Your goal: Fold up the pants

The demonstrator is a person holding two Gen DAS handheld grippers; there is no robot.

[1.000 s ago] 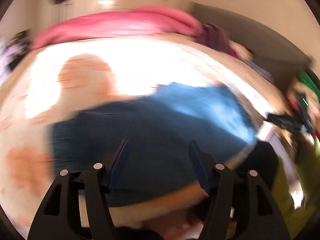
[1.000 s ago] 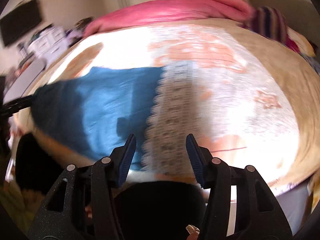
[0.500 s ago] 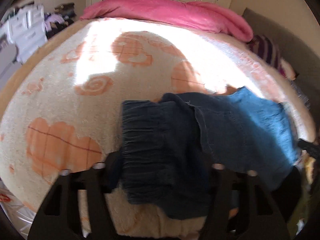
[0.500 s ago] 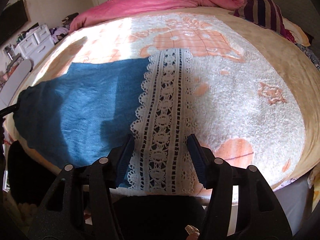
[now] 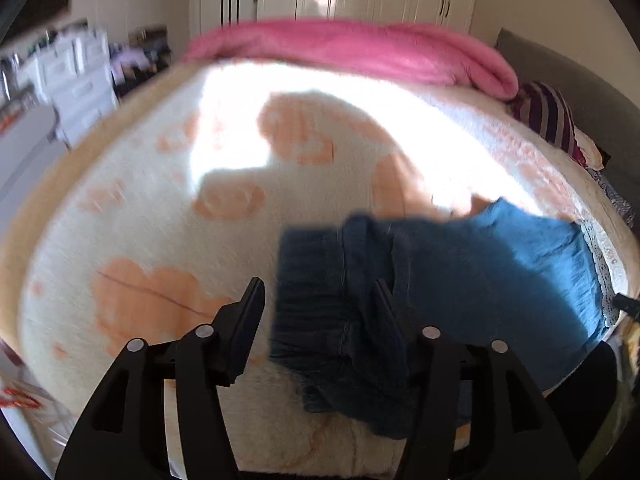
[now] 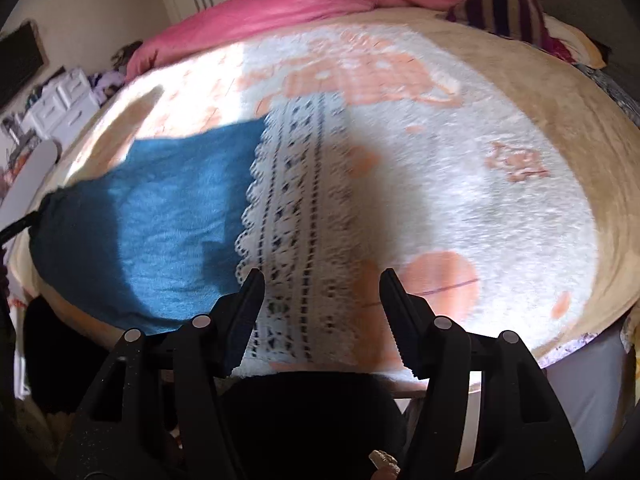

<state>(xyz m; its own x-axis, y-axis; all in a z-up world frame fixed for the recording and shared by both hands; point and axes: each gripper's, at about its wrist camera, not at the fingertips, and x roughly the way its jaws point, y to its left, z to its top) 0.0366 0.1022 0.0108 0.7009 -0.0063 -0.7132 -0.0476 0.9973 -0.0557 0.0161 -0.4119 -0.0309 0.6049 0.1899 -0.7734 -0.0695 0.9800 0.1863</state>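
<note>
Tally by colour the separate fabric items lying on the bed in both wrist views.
Blue: 1, the pants, with a white lace hem
Pink: 1, the rolled pink blanket at the far edge
Cream with orange shapes: 1, the fleece bedspread
Purple striped: 1, the striped cushion in the far right corner
Total: 4

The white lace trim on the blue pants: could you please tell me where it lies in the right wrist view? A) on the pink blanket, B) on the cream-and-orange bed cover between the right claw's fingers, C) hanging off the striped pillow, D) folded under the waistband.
B: the lace trim runs down the bed cover into the gap of the open right claw.
</note>
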